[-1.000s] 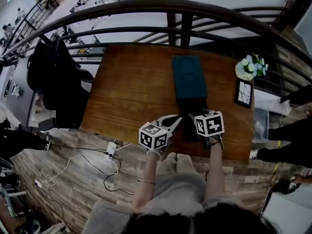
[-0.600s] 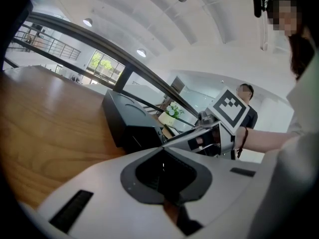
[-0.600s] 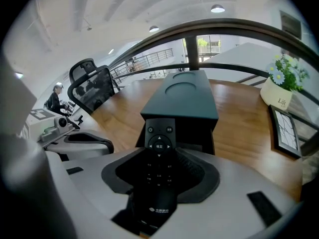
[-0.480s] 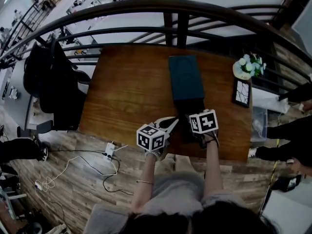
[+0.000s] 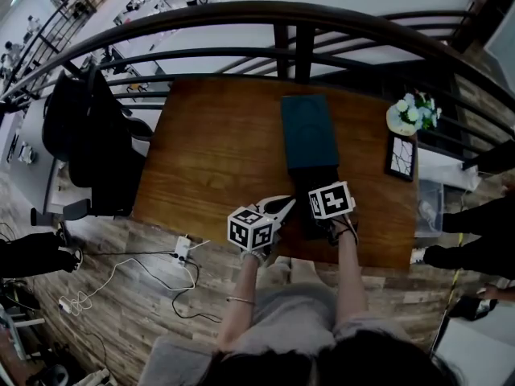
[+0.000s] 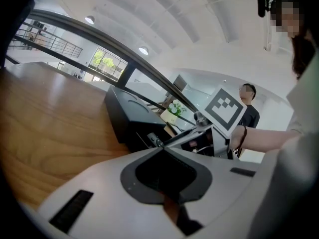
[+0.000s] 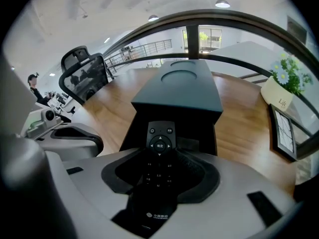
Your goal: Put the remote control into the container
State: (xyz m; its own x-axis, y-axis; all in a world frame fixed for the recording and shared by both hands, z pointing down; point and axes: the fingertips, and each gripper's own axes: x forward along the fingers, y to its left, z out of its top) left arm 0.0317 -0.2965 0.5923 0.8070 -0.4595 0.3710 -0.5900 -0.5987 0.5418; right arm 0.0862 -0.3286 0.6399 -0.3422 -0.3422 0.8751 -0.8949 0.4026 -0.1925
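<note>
- Worktop (image 5: 209, 159): we record a wooden surface set against a dark curved railing (image 5: 241, 14), with a black chair (image 5: 88, 135) just off its left edge.
- Container (image 5: 307, 131): a long dark box lies on the right half of the worktop, lengthwise away from the person. It has a teal top with a round impression, and a black section shows at its near end.
- Right hand-held gripper (image 7: 160, 169): it is over the near end of the container, and we find its jaws closed on the remote control (image 7: 159, 138).
- Left hand-held gripper (image 6: 160, 149): it is at the near edge of the worktop, just left of the right one. The jaws meet at the tips with nothing between them.
- Remote control: black, gripped about mid-length, button end forward and pointing at the container's black near end. We cannot tell whether it touches.
- Picture frame (image 5: 401, 153): lies flat near the right edge of the worktop.
- Flowers (image 5: 412, 112): small white blooms in a pale pot, just beyond the frame.
</note>
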